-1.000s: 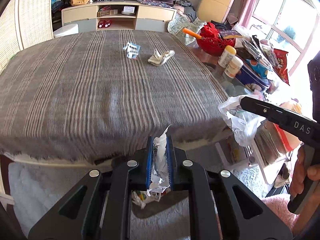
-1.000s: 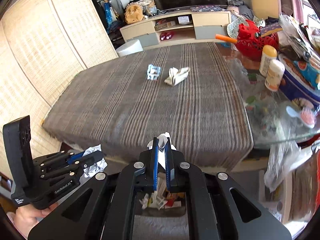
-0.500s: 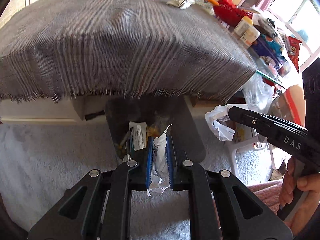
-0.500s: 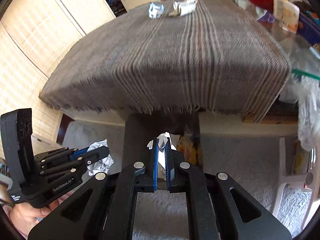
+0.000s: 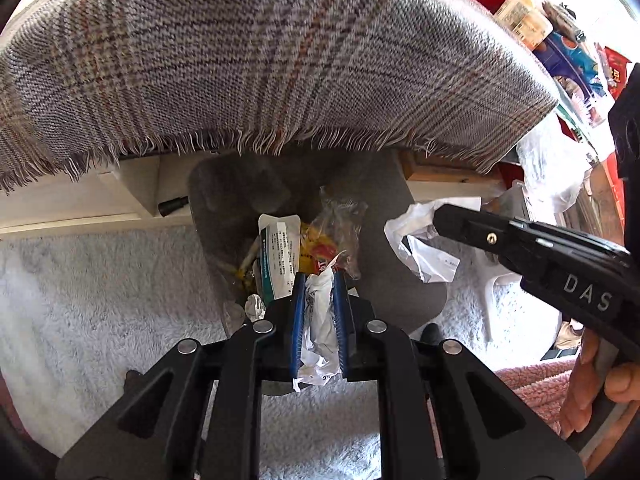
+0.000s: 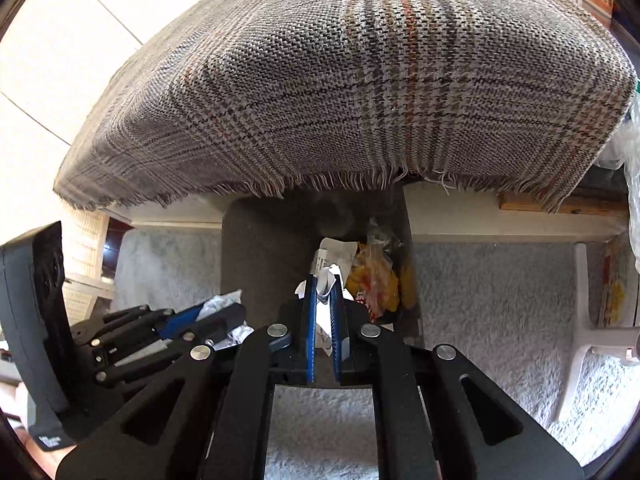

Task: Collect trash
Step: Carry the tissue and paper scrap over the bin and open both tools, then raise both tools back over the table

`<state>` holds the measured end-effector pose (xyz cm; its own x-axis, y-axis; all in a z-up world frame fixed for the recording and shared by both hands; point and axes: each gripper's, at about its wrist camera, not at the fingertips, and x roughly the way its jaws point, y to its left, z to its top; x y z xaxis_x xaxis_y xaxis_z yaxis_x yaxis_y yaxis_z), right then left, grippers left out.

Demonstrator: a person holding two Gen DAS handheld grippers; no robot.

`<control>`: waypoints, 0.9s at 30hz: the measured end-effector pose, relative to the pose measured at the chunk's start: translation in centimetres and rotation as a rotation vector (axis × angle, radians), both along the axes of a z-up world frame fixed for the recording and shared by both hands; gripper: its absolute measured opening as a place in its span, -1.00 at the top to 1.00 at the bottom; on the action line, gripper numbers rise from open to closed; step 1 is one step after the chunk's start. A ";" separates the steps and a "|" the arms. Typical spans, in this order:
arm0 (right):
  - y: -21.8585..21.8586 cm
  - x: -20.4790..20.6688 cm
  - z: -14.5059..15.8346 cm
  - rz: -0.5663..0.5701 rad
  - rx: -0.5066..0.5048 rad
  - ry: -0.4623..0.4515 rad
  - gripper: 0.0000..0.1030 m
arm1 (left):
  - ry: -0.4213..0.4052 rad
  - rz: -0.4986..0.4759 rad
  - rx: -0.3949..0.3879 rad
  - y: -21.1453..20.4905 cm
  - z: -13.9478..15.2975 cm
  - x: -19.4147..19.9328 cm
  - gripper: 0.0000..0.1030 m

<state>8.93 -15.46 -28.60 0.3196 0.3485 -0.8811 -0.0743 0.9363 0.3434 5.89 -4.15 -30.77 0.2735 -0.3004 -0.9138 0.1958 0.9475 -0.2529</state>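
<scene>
My left gripper point(image 5: 319, 280) is shut on a crumpled white paper scrap point(image 5: 320, 320) and hangs over a grey trash bin point(image 5: 224, 200) on the floor. My right gripper point(image 6: 323, 282) is shut on another crumpled white paper point(image 6: 326, 280) above the same bin point(image 6: 256, 248). The bin holds wrappers, a white packet point(image 5: 278, 252) and yellow plastic point(image 6: 372, 276). The right gripper with its paper point(image 5: 416, 236) shows in the left wrist view, over the bin's right rim. The left gripper point(image 6: 224, 314) shows low left in the right wrist view.
The table edge with a fringed grey plaid cloth point(image 5: 280, 60) overhangs the bin's far side. White fluffy rug point(image 5: 100, 300) surrounds the bin. Bottles, a red basket and bags point(image 5: 540, 28) crowd the right side. A white plastic stool leg point(image 6: 588, 340) stands at right.
Both grippers have tilted down and dropped from table height to just over the bin, each still holding its paper. The tabletop trash has passed out of view.
</scene>
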 end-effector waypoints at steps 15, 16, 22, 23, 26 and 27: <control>-1.6 0.4 0.9 -0.062 0.019 -0.012 -0.21 | -0.051 0.035 0.011 1.3 1.7 -0.3 -0.33; -1.8 0.3 1.1 -0.071 0.012 -0.020 -0.35 | -0.060 0.036 0.014 1.4 2.0 -0.4 -0.47; -3.0 -0.3 2.7 -0.108 -0.035 -0.076 -0.89 | -0.082 0.034 0.024 2.1 3.9 -1.3 -0.84; -3.0 -0.4 3.1 -0.099 -0.033 -0.083 -0.89 | -0.082 0.031 0.024 2.1 4.4 -1.4 -0.84; -3.5 -0.5 5.2 -0.090 -0.021 -0.115 -0.89 | -0.099 0.026 0.022 2.7 6.4 -1.4 -0.84; -4.0 -0.3 6.0 -0.106 -0.009 -0.122 -0.89 | -0.106 0.030 0.013 2.9 7.1 -1.1 -0.84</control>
